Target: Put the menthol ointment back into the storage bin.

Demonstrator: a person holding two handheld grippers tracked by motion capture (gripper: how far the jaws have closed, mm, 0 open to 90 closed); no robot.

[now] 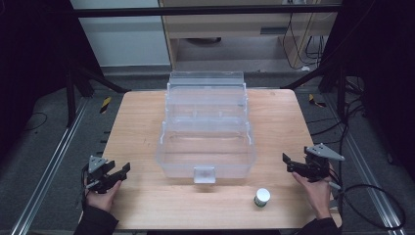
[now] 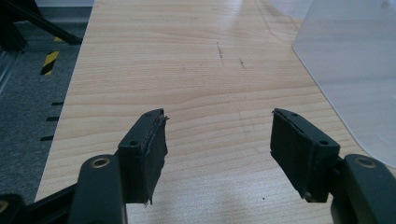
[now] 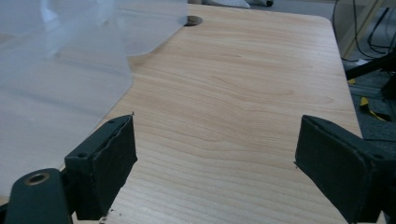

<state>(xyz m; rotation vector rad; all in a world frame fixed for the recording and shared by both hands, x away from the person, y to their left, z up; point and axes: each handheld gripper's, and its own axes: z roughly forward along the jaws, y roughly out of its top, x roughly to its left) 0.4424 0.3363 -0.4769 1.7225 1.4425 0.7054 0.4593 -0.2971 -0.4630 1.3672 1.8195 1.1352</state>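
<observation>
Looking down from the high view, the whole wooden table point(image 1: 147, 142) is laid out: a clear plastic storage box point(image 1: 206, 147) stands in the middle with its lid tipped open toward the far side, and a small white-capped jar point(image 1: 262, 197) stands upright on the near right part of the table, apart from the box and a little to the left of the right gripper point(image 1: 289, 164). The left gripper point(image 1: 120, 172) rests at the near left edge, well apart from the jar.

Both hands come in from the near edge, each wrapped under its tool, the jaws pointing inward toward the box and roughly level with the tabletop. A grey three-cornered plate tops each gripper.

The left gripper view adds detail: its black jaws stand wide apart with nothing between them, the pads rough and frayed at one edge, bare pale wood grain beyond, and a rounded frosted corner of the box point(image 2: 350, 70) at right. The right gripper view shows its jaws spread wider still, empty, with the box's translucent wall point(image 3: 56, 79) at left and smooth wood ahead.
</observation>
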